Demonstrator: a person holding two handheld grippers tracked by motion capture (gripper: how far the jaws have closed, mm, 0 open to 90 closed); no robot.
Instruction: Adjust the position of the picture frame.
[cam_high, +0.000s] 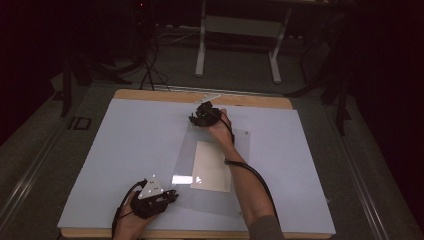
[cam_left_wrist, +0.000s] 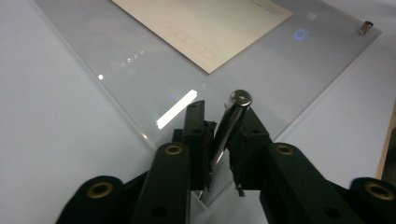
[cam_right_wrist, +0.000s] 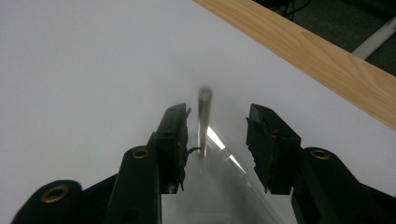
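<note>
A clear acrylic sheet (cam_high: 185, 165) lies on the white mat (cam_high: 135, 145) with a pale paper (cam_high: 212, 165) under its middle. At the sheet's near left corner my left gripper (cam_high: 172, 196) is shut on a short metal pin (cam_left_wrist: 231, 121), which stands tilted between the pads over the sheet's corner (cam_left_wrist: 140, 70). At the far corner my right gripper (cam_high: 197, 117) is open around another upright metal pin (cam_right_wrist: 204, 116). That pin stands close to the left jaw, with a wide gap to the right one. My right gripper (cam_right_wrist: 217, 126) points toward the table's far edge.
A third pin (cam_left_wrist: 366, 28) sits at another corner of the sheet. The wooden table edge (cam_right_wrist: 303, 51) runs just beyond the right gripper. Past the table stand a white desk frame (cam_high: 237, 25) and cables on a dark floor.
</note>
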